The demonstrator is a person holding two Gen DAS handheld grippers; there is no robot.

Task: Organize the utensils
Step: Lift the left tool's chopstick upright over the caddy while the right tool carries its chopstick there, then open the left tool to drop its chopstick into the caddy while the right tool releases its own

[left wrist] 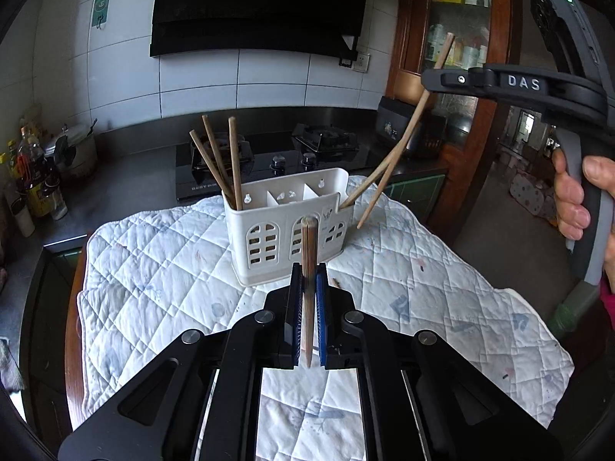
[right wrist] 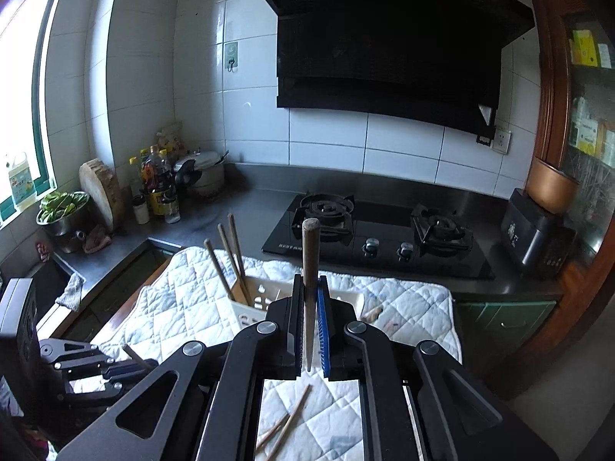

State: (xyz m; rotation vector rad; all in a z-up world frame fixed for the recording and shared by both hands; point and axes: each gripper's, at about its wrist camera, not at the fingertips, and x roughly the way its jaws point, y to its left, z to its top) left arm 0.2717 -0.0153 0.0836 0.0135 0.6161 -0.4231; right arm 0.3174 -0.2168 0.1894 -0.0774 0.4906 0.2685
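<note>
Am holding thin brown wooden chopstick (left wrist: 308,269) pinched in left gripper (left wrist: 307,299); right gripper (right wrist: 309,322) pinching another chopstick (right wrist: 309,265). Judging both light, stiff, slippery; gripping mid-shaft, heading for white slotted plastic caddy (left wrist: 269,238).

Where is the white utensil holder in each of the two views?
Left wrist view: the utensil holder stands at the centre, on the quilted cloth.
Right wrist view: the holder sits low, left of centre, partly hidden behind the right tool.
Shared landmark: the gas stove.
</note>
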